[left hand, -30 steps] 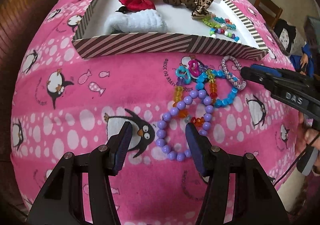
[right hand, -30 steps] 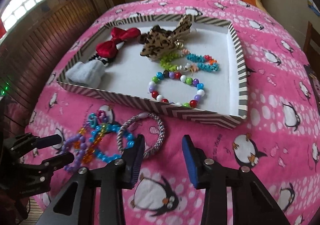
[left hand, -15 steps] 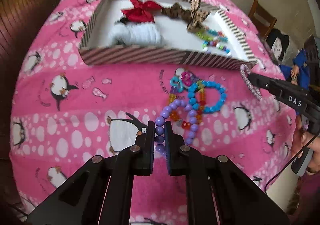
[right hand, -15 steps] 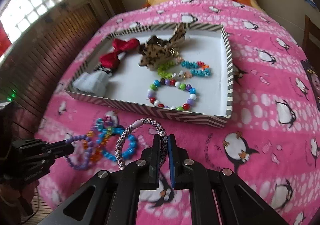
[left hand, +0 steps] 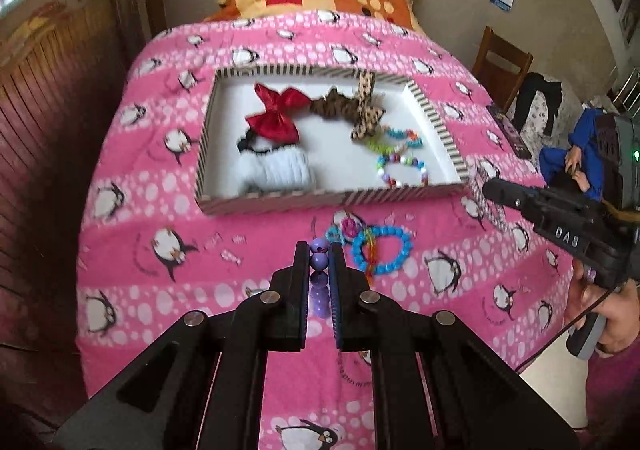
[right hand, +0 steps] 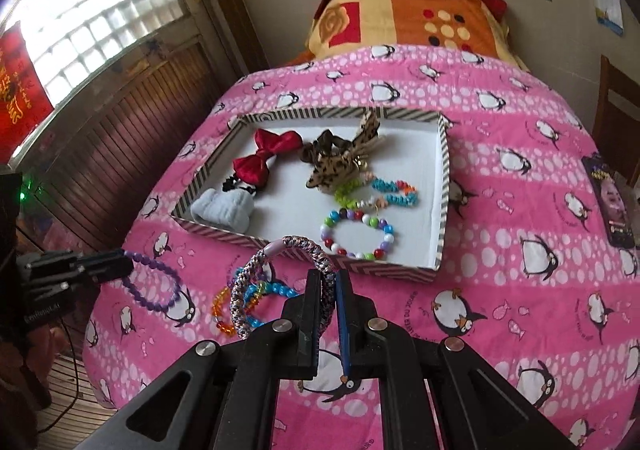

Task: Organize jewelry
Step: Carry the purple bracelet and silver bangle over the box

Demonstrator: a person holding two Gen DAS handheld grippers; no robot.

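Left tongs [left hand: 319, 250] clamp purple bead bracelet [left hand: 319, 260]; right tongs [right hand: 329, 278] clamp braided bracelet [right hand: 256, 270].

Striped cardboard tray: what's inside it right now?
Inside the striped cardboard tray: red satin bow, leopard-print bows, white knitted piece, three beaded bracelets including the multicoloured round-bead one. Anything beneath the bows is hidden.

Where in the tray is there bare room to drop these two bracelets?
The tray has bare white floor along its far right side, beyond the leopard bow, and a patch between the white cloth and the multicolour bead bracelet. The left end and the right middle are crowded.
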